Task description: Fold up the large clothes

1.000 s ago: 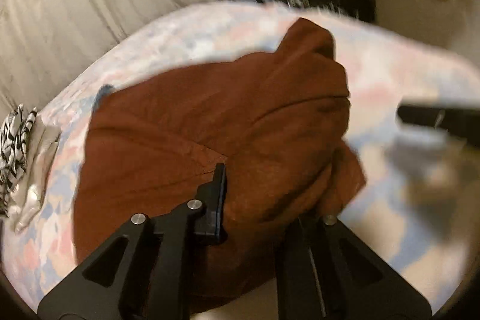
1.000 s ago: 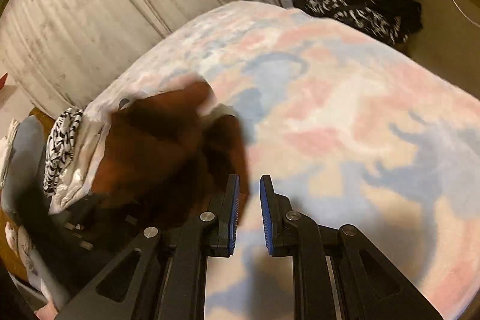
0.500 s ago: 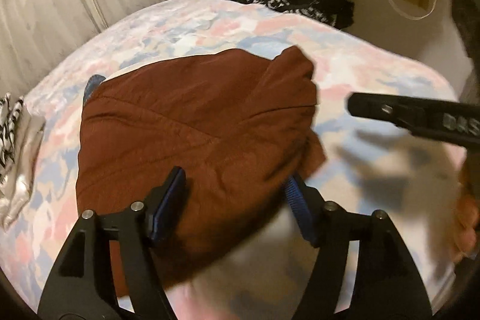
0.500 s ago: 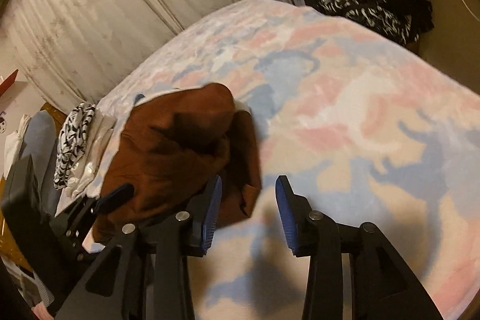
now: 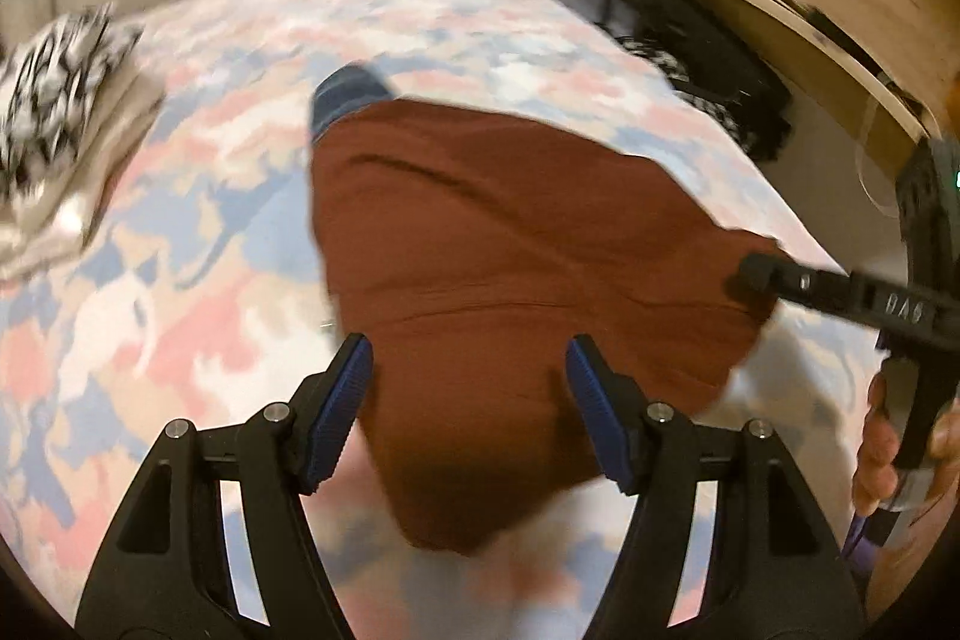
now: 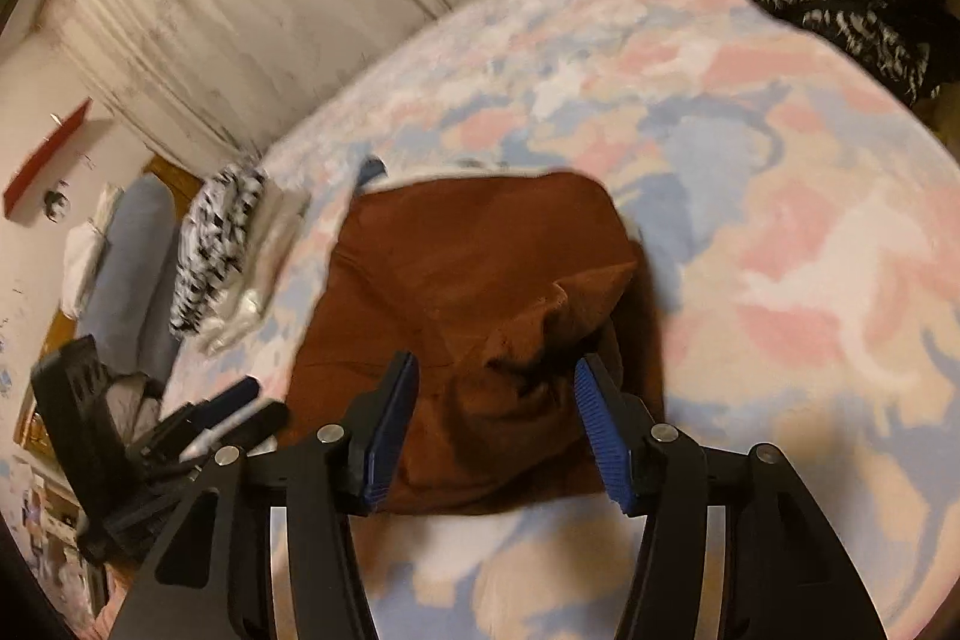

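Grippers first: the left gripper (image 5: 468, 403) hangs with jaws apart and empty; the right gripper's (image 6: 495, 427) jaws have just been opening, clear of the cloth. Beyond them the folded brown garment (image 5: 510, 268) lies on the patterned bedspread (image 6: 780, 220); folded clothes (image 5: 54, 112) sit farther off.

We see the left gripper (image 5: 468, 403) as two matte black arms with triangular cut-outs and round silver screw heads, each ending in a ribbed blue pad. The right gripper (image 6: 495, 424) has the same black arms, silver screws and blue pads, and its black body carries pale lettering we cannot read in the left wrist view.
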The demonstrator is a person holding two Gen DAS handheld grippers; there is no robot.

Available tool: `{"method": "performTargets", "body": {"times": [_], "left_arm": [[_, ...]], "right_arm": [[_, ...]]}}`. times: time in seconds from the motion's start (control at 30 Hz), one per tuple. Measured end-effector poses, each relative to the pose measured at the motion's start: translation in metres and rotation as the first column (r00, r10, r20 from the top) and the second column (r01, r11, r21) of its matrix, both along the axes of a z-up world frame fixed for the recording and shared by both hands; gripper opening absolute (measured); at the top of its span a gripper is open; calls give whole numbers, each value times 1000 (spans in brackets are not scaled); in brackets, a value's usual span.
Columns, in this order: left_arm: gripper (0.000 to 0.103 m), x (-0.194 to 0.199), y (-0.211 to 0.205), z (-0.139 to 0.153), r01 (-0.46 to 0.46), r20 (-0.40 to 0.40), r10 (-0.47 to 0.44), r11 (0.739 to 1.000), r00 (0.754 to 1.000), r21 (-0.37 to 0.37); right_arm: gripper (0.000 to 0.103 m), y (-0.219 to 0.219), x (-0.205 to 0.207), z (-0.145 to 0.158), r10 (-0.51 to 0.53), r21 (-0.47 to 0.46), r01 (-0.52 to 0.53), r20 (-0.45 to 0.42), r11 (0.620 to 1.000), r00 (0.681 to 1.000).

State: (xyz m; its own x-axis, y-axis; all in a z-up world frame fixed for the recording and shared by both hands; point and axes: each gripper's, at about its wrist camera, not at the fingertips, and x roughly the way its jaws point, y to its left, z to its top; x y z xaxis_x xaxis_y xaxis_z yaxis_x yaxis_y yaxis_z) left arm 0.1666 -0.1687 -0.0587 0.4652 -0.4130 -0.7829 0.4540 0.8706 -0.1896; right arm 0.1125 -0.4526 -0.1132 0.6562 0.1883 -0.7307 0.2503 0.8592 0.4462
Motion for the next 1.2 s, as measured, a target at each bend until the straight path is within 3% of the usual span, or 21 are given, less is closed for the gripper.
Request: {"method": "performTargets", "body": {"times": [0.03,0.1,0.17,0.3,0.37,0.43,0.5,0.57,0.67,0.73,0.8,0.87,1.03,1.2], "left_arm": [[62,7,5,-4,-14,-14,14,1000,1000,5],[55,16,11,-11,-28,-28,29,999,999,24],[46,20,13,-17,-21,-42,22,1000,999,21],[43,11,8,-26,-1,0,1,1000,1000,24],[43,6,0,-33,16,23,-17,999,1000,49],[41,-6,-11,-42,49,76,-57,993,995,105],[41,-18,-22,-48,57,142,-81,984,986,170],[41,-21,-28,-54,36,183,-74,978,980,203],[41,-20,-25,-52,22,177,-53,984,983,176],[41,-20,-22,-48,20,167,-49,986,985,166],[41,-18,-18,-41,31,140,-52,988,989,149],[41,-12,-14,-34,39,121,-56,990,991,137],[41,16,-10,-10,-3,131,-11,995,991,103],[41,59,-21,-13,-5,56,1,997,998,73]], "right_arm": [[52,-1,6,-5,3,4,-3,-18,1000,1000],[26,0,20,-14,15,-8,-16,-44,1000,999],[18,1,26,-15,23,-49,-24,-21,998,1000],[13,11,7,2,71,-142,-55,109,988,992],[12,13,-3,-9,66,-183,-52,72,982,995],[12,10,-6,-45,40,-189,-46,-37,981,999],[12,8,-9,-67,26,-184,-38,-64,982,998],[12,8,-10,-69,11,-184,-21,-54,983,998],[12,10,-8,-66,9,-200,-21,-61,980,998],[19,10,-10,-60,18,-200,-31,-65,979,998],[39,9,-13,-48,5,-208,-22,-80,978,997],[45,6,-15,-25,-22,-234,10,-51,972,998],[46,12,-6,26,-27,-285,40,52,958,998],[46,36,53,27,56,-299,-37,54,954,997]]}}
